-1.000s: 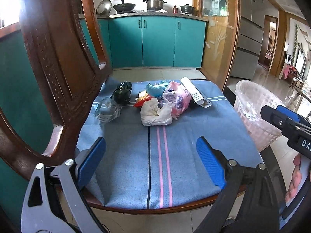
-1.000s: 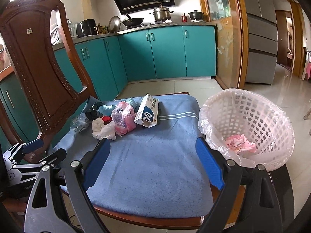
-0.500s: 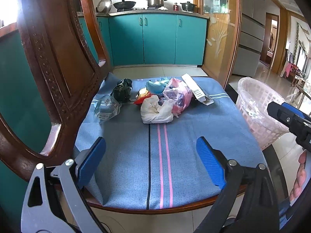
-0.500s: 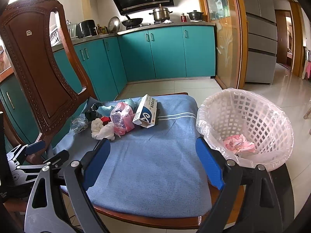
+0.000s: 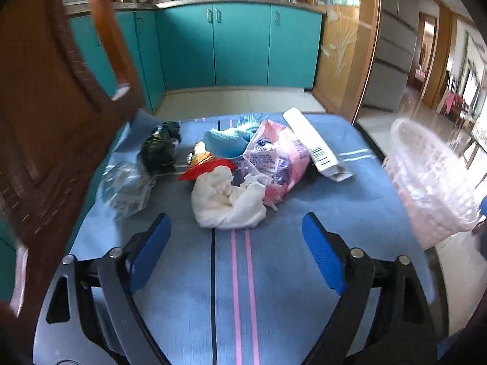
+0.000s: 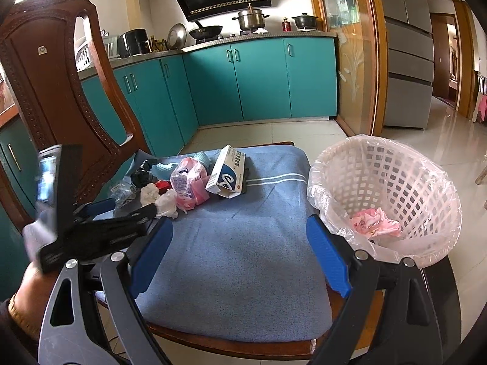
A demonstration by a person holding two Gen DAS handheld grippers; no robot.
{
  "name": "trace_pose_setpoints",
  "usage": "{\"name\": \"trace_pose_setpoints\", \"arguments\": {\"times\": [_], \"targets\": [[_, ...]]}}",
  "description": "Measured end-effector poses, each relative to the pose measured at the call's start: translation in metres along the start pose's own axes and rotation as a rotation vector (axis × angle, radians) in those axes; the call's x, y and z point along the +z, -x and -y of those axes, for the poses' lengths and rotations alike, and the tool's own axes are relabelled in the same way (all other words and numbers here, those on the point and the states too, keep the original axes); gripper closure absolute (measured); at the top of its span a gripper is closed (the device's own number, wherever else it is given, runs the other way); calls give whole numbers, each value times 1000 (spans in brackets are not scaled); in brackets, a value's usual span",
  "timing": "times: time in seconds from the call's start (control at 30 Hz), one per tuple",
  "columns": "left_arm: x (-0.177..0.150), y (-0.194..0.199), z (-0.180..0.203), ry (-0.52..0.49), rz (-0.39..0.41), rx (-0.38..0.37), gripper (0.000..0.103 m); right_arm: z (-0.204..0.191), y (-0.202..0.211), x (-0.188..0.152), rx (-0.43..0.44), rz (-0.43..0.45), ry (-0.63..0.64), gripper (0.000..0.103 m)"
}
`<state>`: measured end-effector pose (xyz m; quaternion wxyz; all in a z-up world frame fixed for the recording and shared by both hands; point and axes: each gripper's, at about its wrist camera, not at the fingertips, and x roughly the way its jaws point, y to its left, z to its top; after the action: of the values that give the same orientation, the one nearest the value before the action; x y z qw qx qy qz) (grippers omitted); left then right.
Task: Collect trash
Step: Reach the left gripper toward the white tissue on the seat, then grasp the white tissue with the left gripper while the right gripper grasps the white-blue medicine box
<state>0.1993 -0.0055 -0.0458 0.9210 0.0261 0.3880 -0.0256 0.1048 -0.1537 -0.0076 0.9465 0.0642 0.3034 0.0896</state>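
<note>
A heap of trash lies at the far side of a blue towel (image 5: 274,273) spread over a chair seat. In it are a white crumpled tissue (image 5: 226,203), a pink plastic bag (image 5: 274,158), a white carton (image 5: 316,149), a black bag (image 5: 159,149), a clear wrapper (image 5: 127,185) and a red wrapper (image 5: 207,165). My left gripper (image 5: 234,228) hovers just short of the tissue, its jaws closing with nothing between them. My right gripper (image 6: 239,228) stands open and empty over the towel's near part, beside a lined white basket (image 6: 386,167) holding pink trash (image 6: 374,222).
The carved wooden chair back (image 5: 45,106) rises close on the left of the heap. The basket (image 5: 432,182) stands to the right of the seat. Teal cabinets (image 6: 258,82) and tiled floor lie beyond. A hand (image 6: 27,286) holds the left gripper's body.
My left gripper has moved forward and down toward the heap, so the tissue now sits just beyond its fingertips, and its jaws have narrowed a little. The right gripper has stayed put.
</note>
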Motion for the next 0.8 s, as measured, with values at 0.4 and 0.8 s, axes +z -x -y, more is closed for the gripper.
{"name": "trace_pose_setpoints", "arguments": {"times": [0.4,0.8], "targets": [[11,-54,-13,34,-104,0,52,-3,-11,-1,-3,-34,12,16],[6,79,-28,41,175,28,63,-12,-96,38,44,-109,-24,16]]}}
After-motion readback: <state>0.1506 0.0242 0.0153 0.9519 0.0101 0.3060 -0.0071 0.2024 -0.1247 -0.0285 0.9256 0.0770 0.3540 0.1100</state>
